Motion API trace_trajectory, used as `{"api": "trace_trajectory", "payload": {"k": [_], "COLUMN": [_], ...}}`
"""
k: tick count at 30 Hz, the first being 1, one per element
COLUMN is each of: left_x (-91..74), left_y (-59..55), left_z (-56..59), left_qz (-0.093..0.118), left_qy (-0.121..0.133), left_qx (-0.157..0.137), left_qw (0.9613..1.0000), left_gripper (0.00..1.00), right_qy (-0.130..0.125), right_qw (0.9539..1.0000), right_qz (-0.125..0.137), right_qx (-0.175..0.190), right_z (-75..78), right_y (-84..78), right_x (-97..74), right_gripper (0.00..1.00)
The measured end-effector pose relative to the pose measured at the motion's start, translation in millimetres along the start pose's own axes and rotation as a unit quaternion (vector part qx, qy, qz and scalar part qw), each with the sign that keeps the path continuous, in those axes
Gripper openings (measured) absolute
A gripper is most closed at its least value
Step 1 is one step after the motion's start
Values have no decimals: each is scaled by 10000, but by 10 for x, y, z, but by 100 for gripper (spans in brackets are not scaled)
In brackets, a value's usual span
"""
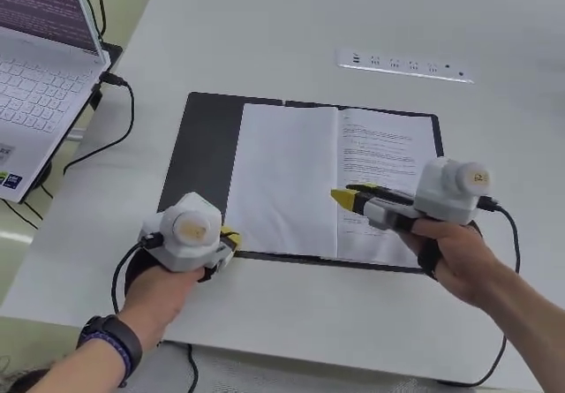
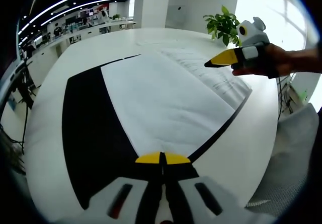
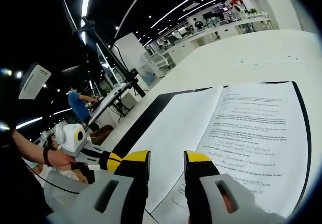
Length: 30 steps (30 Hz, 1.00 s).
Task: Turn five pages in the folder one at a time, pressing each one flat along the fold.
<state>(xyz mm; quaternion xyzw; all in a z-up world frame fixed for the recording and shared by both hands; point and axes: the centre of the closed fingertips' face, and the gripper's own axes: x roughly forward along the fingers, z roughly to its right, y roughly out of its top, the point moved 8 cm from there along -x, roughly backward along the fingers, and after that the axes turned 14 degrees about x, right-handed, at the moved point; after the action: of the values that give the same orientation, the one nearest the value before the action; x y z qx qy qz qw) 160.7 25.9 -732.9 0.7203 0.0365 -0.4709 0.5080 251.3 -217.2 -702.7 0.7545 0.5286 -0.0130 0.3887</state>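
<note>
Student: Folder [image 1: 207, 154] position, and why there?
Tutor: It lies open and flat near the front edge of the surface [image 1: 265, 31], midway along it, where both hands can reach it. Blank page [image 1: 282, 177] on the left, printed page [image 1: 384, 159] on the right.
Student: Left gripper [image 1: 228, 238]?
Tutor: At the folder's near left corner, fingers closed tip to tip and holding nothing. Whether they touch the cover cannot be told. Probably it is placed there to steady the folder.
Student: Right gripper [image 1: 346, 199]?
Tutor: Over the printed page, just beside the fold [image 1: 337, 181], fingers parted with a clear gap, empty. It is placed either to press along the fold or to take the next sheet; which one cannot be told.
Student: Progress?
Tutor: At least one page seems turned; the count is not visible.
</note>
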Motion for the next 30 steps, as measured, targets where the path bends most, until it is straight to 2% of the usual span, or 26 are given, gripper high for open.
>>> {"api": "trace_trajectory", "payload": {"k": [3,11,15,22,26,27,30], "left_x": [3,8,8,6,6,5,4], "left_y": [4,8,8,10,9,8,8], "left_z": [-1,-6,-2,-3,-3,-2,-1], "left_qz": [1,-43,-53,-61,-47,-40,-40], "left_qy": [-5,-63,-61,-59,-55,-55,-45], "left_qx": [9,102,116,90,97,88,83], "left_qw": [10000,9999,9999,9999,9999,9999,9999], "left_gripper": [0,0,0,0,0,0,0], "right_qy": [-52,-77,-24,-40,-164,-73,-39], "right_qw": [9998,9987,9971,9948,9946,9940,9950], "right_qz": [129,330,493,543,390,489,458], "right_qx": [126,376,580,864,946,975,884], "right_z": [83,188,214,303,391,388,315], "right_y": [33,117,158,175,107,120,96], "right_x": [56,223,308,459,494,525,532], "right_gripper": [21,11,0,0,0,0,0]}}
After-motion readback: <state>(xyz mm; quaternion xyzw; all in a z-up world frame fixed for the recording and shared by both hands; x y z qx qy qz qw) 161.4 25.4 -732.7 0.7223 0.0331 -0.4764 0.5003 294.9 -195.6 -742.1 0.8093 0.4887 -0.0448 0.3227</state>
